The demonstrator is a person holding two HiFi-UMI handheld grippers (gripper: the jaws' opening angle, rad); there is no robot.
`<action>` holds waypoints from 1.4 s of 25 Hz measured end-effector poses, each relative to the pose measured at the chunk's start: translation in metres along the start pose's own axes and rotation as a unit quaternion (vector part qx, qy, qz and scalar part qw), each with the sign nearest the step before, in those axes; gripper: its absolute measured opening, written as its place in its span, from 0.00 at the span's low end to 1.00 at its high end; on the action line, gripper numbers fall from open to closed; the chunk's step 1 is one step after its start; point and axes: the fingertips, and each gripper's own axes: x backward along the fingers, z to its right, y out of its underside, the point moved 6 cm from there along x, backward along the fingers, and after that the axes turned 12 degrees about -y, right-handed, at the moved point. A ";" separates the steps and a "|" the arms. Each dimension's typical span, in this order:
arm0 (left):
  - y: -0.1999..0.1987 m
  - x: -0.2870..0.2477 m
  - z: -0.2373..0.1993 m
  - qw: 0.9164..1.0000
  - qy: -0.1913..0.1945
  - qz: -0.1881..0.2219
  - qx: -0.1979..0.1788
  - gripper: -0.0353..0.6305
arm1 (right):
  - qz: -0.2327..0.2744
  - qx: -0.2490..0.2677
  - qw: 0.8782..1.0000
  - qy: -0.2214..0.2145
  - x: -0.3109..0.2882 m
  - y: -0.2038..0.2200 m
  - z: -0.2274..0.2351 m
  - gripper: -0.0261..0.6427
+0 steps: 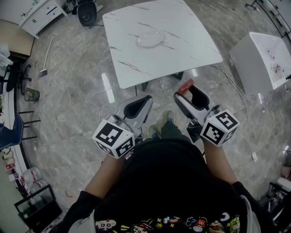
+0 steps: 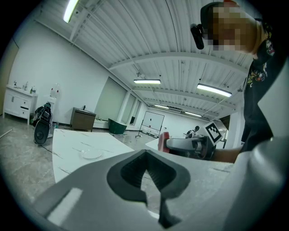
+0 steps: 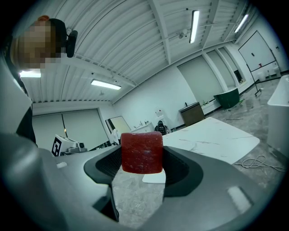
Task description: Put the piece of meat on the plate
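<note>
A red block of meat [image 3: 141,152] sits clamped between the jaws of my right gripper [image 3: 142,159]. In the head view the meat [image 1: 184,85] pokes from the right gripper [image 1: 187,89], held in the air just off the near edge of the white marble table [image 1: 182,50]. A clear glass plate [image 1: 151,38] lies empty in the middle of that table. My left gripper [image 1: 145,98] hangs beside the right one, shut with nothing in it. In the left gripper view the left gripper [image 2: 145,153] has its jaw tips together, and the plate [image 2: 91,154] shows beyond them.
A white bin [image 1: 263,57] stands to the right of the table, with a cable [image 1: 243,107] trailing over the floor by it. Far left are cabinets [image 1: 38,13], a black chair [image 1: 86,12] and clutter along the wall. The person's feet [image 1: 161,125] stand on grey stone tiles.
</note>
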 end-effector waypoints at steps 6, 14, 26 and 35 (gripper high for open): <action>0.000 -0.022 0.001 1.000 -0.012 -0.010 0.005 0.05 | -0.006 -0.011 1.000 -0.006 0.001 -0.004 0.025 0.50; 0.001 -0.056 0.004 0.999 -0.028 -0.025 0.015 0.05 | -0.019 -0.026 0.999 -0.022 -0.001 -0.013 0.064 0.50; 0.002 -0.121 0.005 0.998 -0.044 -0.049 0.017 0.05 | -0.033 -0.049 0.997 -0.048 -0.005 -0.021 0.129 0.50; -0.004 -0.156 0.012 0.996 -0.069 -0.051 0.005 0.05 | -0.045 -0.044 0.995 -0.075 -0.007 -0.031 0.165 0.50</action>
